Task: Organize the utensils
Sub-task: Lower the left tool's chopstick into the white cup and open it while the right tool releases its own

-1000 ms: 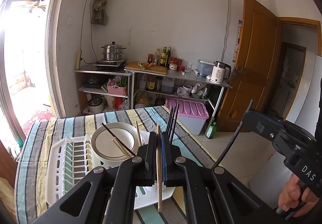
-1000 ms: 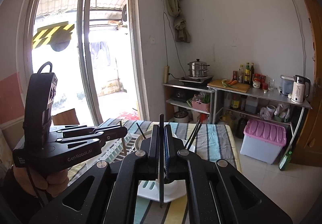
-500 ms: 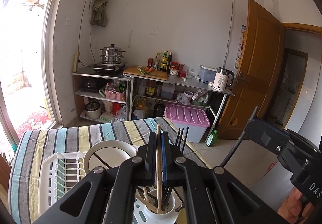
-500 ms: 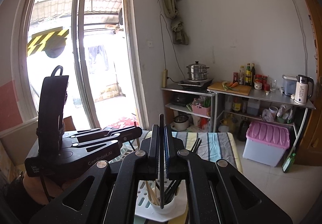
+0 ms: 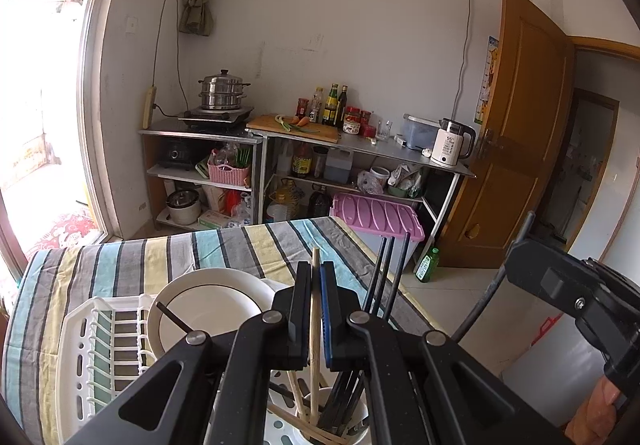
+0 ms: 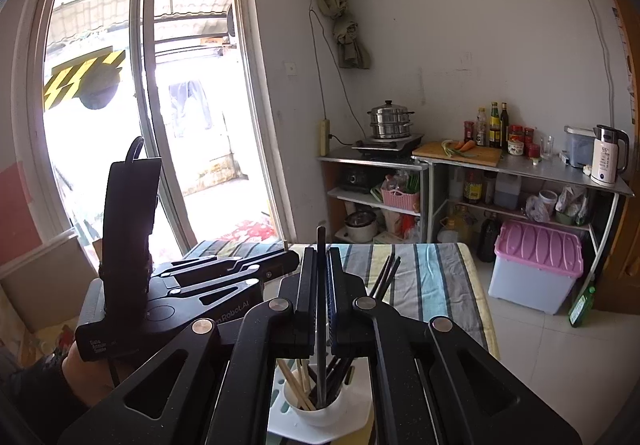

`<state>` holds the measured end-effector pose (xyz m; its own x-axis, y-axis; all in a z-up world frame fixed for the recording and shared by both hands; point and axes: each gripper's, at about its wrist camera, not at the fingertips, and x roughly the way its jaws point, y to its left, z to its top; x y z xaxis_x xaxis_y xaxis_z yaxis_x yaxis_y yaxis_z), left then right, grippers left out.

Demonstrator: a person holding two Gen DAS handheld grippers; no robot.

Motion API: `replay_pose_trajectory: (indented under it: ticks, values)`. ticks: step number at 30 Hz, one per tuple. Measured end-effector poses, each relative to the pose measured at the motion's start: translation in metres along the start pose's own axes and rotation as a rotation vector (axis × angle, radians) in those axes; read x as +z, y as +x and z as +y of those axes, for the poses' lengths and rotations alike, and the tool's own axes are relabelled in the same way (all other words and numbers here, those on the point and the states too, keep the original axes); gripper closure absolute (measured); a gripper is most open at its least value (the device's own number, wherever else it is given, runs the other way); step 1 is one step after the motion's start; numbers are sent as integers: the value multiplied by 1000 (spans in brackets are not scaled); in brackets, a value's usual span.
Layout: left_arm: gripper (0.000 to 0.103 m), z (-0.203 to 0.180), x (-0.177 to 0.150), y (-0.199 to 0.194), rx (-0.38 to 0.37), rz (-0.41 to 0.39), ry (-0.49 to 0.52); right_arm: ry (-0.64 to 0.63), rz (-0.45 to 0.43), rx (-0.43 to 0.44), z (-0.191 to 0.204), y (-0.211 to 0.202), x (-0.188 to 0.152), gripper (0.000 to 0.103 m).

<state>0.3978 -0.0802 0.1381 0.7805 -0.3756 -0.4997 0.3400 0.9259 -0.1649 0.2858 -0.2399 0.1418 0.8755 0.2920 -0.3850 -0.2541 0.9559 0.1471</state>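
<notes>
My left gripper point(image 5: 315, 277) is shut on a wooden chopstick point(image 5: 313, 329), held upright with its lower end inside the white utensil cup point(image 5: 356, 429). My right gripper point(image 6: 321, 265) is shut on a black chopstick point(image 6: 321, 309), upright, with its lower end in the same cup point(image 6: 320, 411). The cup holds several wooden and black chopsticks point(image 5: 384, 273). The left gripper also shows in the right wrist view point(image 6: 240, 269), close on the left. The right gripper's body shows at the right edge of the left wrist view point(image 5: 576, 297).
A white dish rack point(image 5: 80, 361) holds a white plate point(image 5: 208, 309) on a striped tablecloth point(image 5: 240, 245). Metal shelves point(image 5: 360, 149) with a pot, bottles and a kettle stand by the far wall. A pink-lidded bin point(image 5: 376, 217) sits on the floor.
Both grippers have come down over the cup, and the ends of the held chopsticks have gone into it. The plate and rack have shifted lower and closer in view.
</notes>
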Motion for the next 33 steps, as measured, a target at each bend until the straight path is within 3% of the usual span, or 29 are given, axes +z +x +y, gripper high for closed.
replay_pose_trajectory:
  ticks: [13, 33]
  values:
    - [99, 4, -20, 30, 13, 76, -14, 35, 63, -12, -13, 15, -21, 99]
    - [98, -2, -26, 14, 27, 61, 28, 19, 82, -24, -11, 12, -27, 97]
